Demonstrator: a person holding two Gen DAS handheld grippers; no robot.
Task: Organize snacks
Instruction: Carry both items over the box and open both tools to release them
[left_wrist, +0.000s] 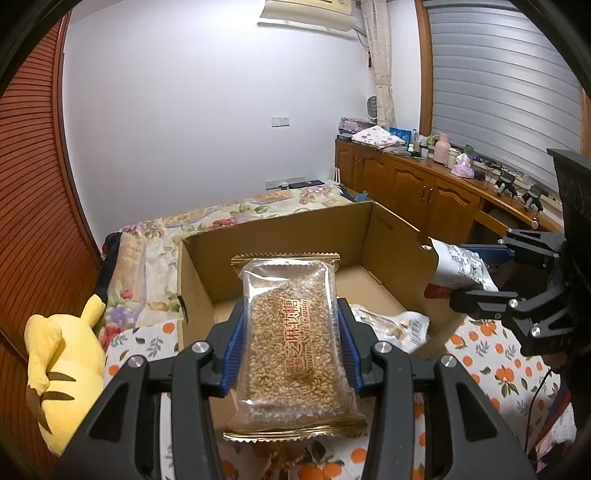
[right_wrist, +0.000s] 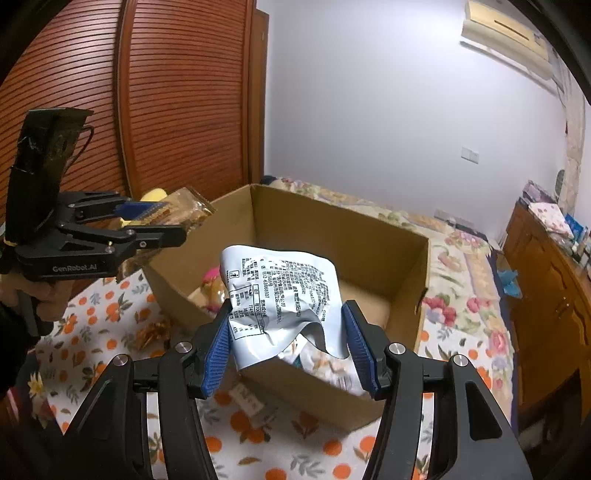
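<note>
Two grippers hover over an open cardboard box (right_wrist: 332, 236) on a bed. Left gripper (left_wrist: 291, 347) is clamped on a sesame candy packet (left_wrist: 293, 343), whose lower edge hides the bedding beneath. Right gripper (right_wrist: 290, 347) is clamped on a crumpled white snack bag (right_wrist: 284, 299), hiding much of the box interior; other snacks below are hard to make out.

A yellow plush toy (left_wrist: 62, 369) lies at the left edge of the bed (left_wrist: 229, 218), beside the wooden slatted wardrobe (left_wrist: 33, 206). The bed carries a flowered cover and an orange-printed cloth (right_wrist: 92, 325). An air conditioner (left_wrist: 306, 11) hangs on the white wall. The wooden cabinet (left_wrist: 417, 184) holds a pink flask (left_wrist: 442, 147) and folded cloth, perhaps bedding.
</note>
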